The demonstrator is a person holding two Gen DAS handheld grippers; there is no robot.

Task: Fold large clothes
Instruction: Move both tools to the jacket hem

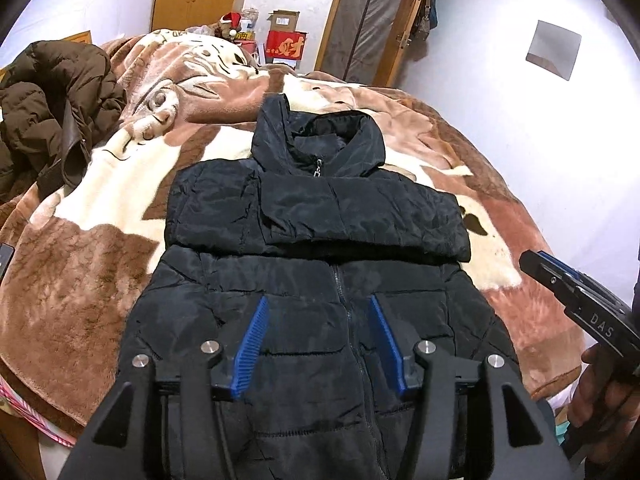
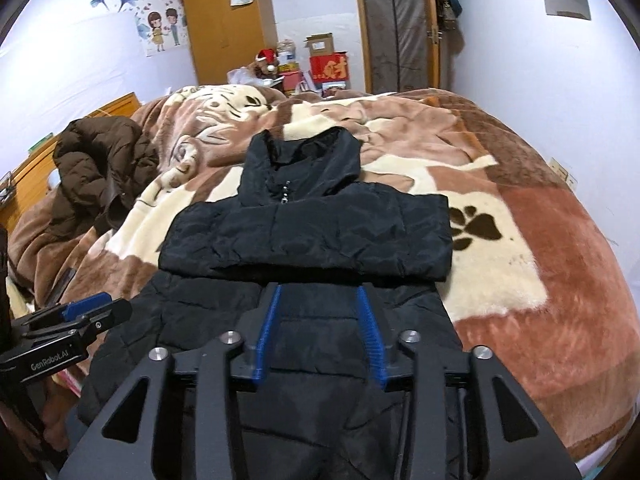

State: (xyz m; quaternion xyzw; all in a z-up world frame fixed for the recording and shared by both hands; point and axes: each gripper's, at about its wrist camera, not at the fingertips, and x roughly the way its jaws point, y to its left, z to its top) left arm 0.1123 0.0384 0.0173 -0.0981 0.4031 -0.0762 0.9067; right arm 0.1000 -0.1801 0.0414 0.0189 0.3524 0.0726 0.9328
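left wrist: close, angled down over black jacket | right wrist: same | shared: bed

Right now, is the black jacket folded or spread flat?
Partly folded: the black jacket has both sleeves laid across its chest, hem unfolded.

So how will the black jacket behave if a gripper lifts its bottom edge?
The black jacket looks puffy and quilted, so probably floppy and light for its size. Its shiny shell may slip between the pads. The sleeves folded across the chest could slide off.
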